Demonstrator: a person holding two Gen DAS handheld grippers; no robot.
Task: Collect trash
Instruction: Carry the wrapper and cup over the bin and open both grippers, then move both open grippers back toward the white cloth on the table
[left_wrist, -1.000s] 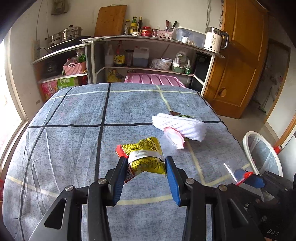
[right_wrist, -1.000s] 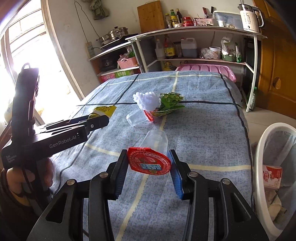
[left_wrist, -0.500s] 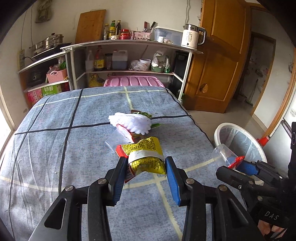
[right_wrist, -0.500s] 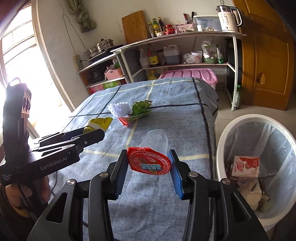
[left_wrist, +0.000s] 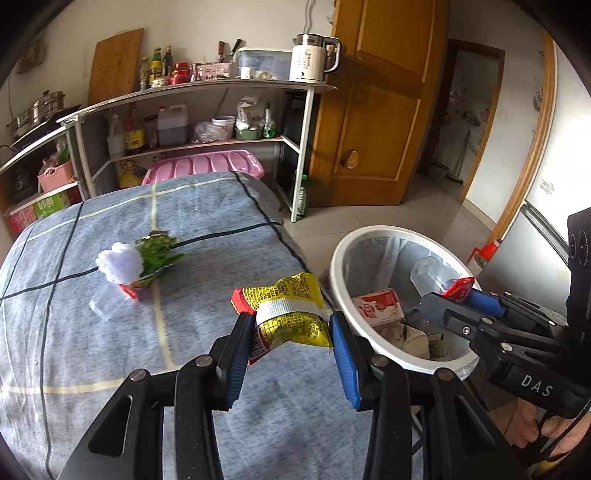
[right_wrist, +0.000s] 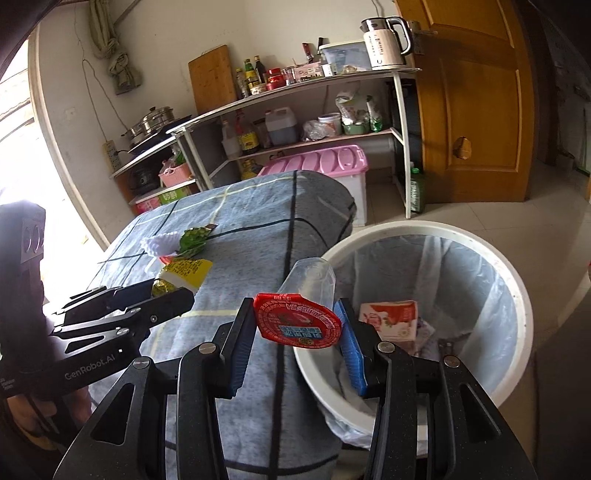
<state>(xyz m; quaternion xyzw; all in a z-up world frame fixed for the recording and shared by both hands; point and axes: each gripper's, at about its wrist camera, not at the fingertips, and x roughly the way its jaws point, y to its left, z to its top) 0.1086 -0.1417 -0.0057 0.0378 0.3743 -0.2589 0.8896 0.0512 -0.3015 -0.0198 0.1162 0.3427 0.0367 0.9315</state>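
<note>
Clamped in the left gripper (left_wrist: 291, 334) is a yellow wrapper (left_wrist: 295, 314); the right gripper (right_wrist: 297, 334) pinches a red-lidded cup (right_wrist: 299, 319). Both are being carried to the bin (right_wrist: 480, 236) beside the table (left_wrist: 110, 332). Next: centre each over the bin, then let go.

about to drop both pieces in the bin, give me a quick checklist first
1. Left tool grips yellow wrapper: ok.
2. Right tool grips clear cup by its red-lidded end: ok.
3. White bin open, with room inside: ok.
4. Cup over the bin mouth: ok in the left view.
5. Wrapper over the bin: not ok, it hangs by the rim, over the table edge.
6. Table cleared: not ok, white foam net and other scraps remain.
</note>
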